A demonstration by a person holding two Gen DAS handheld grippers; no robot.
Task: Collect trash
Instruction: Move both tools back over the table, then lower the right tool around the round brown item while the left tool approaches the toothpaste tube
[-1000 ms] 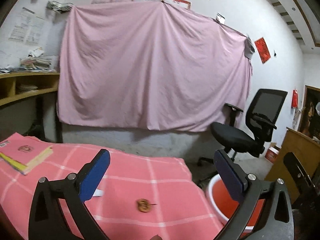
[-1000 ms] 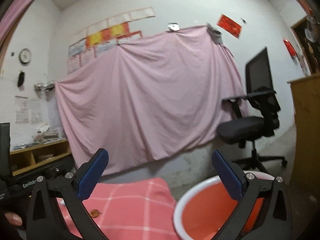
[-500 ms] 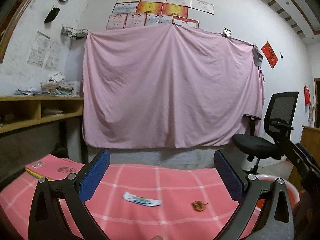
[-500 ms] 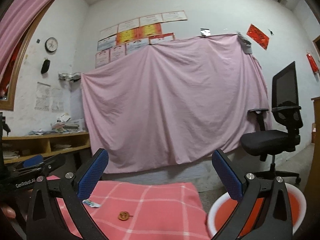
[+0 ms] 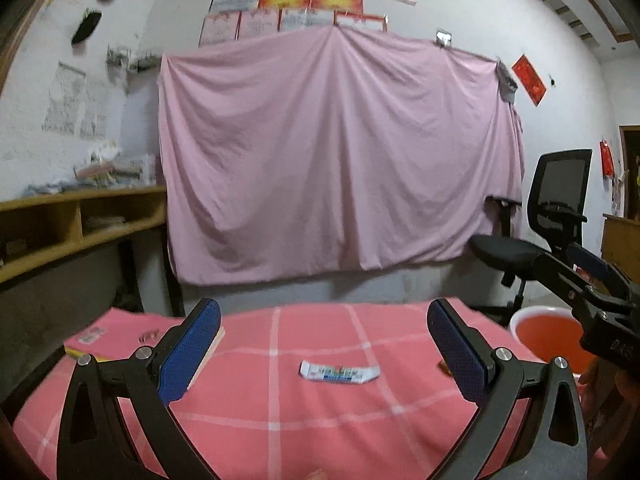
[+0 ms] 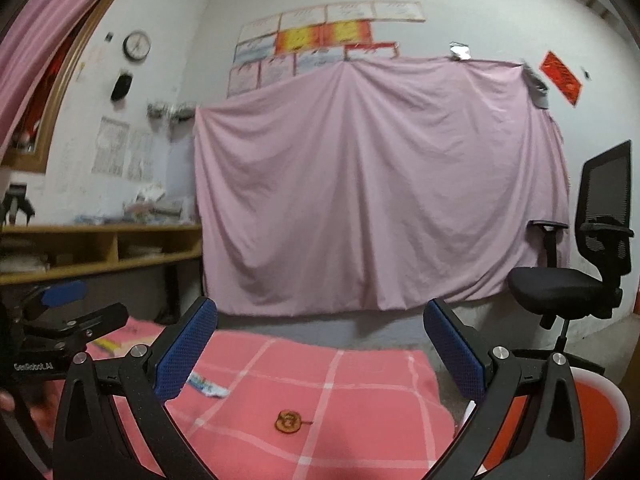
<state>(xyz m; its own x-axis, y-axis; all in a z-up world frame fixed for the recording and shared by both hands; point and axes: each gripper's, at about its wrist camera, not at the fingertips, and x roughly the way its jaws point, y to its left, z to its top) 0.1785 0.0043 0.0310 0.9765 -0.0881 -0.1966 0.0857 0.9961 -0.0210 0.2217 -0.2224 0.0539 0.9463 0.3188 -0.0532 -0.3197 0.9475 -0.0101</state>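
Left wrist view: wrapper lies ahead between spread jaws

Left gripper (image 5: 324, 344) has its jaws spread wide and holds nothing. A white wrapper (image 5: 339, 372) with coloured print lies flat on the pink checked cloth (image 5: 272, 408), ahead of the jaws and roughly centred in the gap between them, not touching either finger. Just past the right finger, a small brown scrap peeks out on the cloth; it is mostly hidden there.

From the right wrist view, the right gripper (image 6: 320, 344) is also spread wide and empty. The brown round scrap (image 6: 289, 421) lies on the cloth ahead, within the gap and a little left of centre. It may be a slice of fruit, though blur makes that unsure. The wrapper (image 6: 208, 386) sits beside the left finger. A red bucket (image 6: 600, 404) with a white rim stands off the cloth's right edge, behind the right finger.
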